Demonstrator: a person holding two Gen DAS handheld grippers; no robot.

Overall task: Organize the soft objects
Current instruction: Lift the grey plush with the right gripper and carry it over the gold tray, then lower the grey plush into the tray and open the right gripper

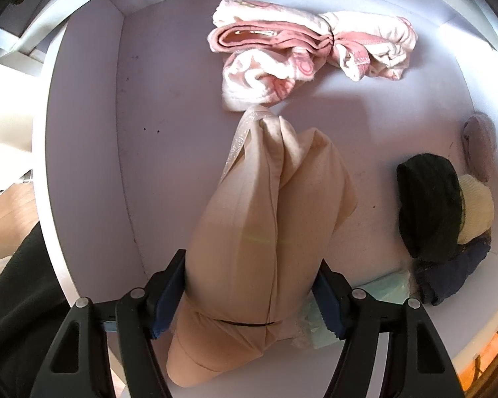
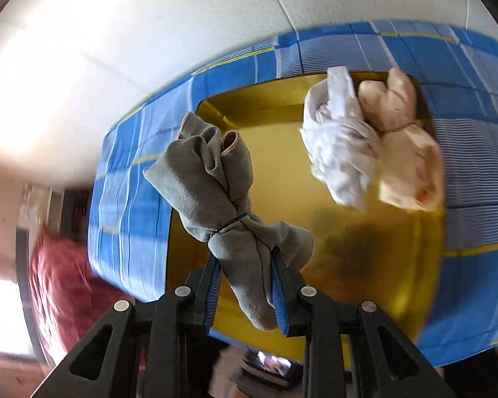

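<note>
Jaws of left gripper (image 1: 249, 298) clamp beige bundle (image 1: 265, 219) pointing down; right gripper (image 2: 247, 293) pinches grey bundle (image 2: 222, 199), tilted.

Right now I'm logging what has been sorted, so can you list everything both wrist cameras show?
White bin: one, white, below the left gripper.
Pink-and-white bundle: one, on the bin floor at its far side.
Beige bundle: one, beige, tied with a dark band, between the left gripper's pads.
Dark bundles: several, black, cream, navy and mauve, piled at the bin's right wall; exact count unclear.
Yellow tray: one, yellow, on the blue checked cloth.
White bundle: one, white, in the tray's far corner.
Peach bundle: one, peach, beside the white one.
Grey bundle: one, grey, banded, above the tray.
Left gripper: closed on the beige bundle.
Right gripper: closed on the grey bundle.
</note>
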